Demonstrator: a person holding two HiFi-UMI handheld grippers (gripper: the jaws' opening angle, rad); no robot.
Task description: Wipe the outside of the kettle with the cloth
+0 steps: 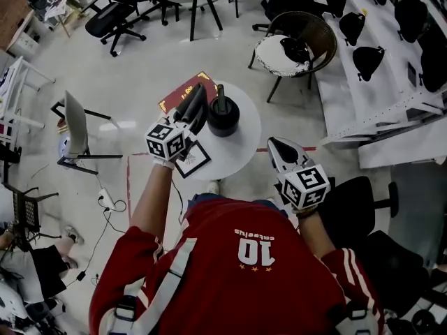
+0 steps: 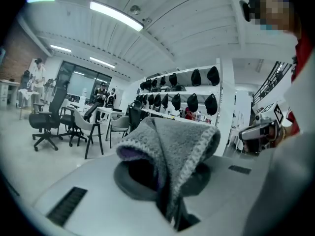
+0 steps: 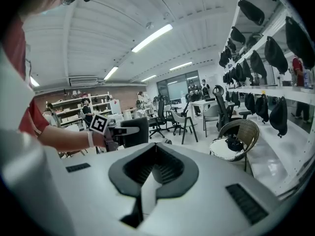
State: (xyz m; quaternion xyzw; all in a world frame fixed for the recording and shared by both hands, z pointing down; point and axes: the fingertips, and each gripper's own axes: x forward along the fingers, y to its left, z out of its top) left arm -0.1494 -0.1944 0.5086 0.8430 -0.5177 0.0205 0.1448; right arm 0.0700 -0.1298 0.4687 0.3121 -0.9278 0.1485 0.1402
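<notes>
A black kettle (image 1: 223, 114) stands on a small round white table (image 1: 241, 152). My left gripper (image 1: 198, 105) hovers just left of the kettle, shut on a grey fleecy cloth (image 1: 191, 109). In the left gripper view the cloth (image 2: 170, 144) bunches up over the shut jaws of my left gripper (image 2: 166, 191) and hides what lies ahead. My right gripper (image 1: 274, 144) sits off the table's right edge, away from the kettle. Its jaws (image 3: 151, 167) are shut with nothing between them. In the right gripper view the left gripper (image 3: 115, 131) shows with the cloth (image 3: 135, 132); the kettle does not.
A red mat (image 1: 180, 93) and a black-framed white card (image 1: 192, 160) lie at the table's left side. A wicker chair (image 1: 300, 44) stands behind the table. White shelves with black caps (image 1: 380, 54) run along the right. A black office chair (image 1: 356, 201) is beside me.
</notes>
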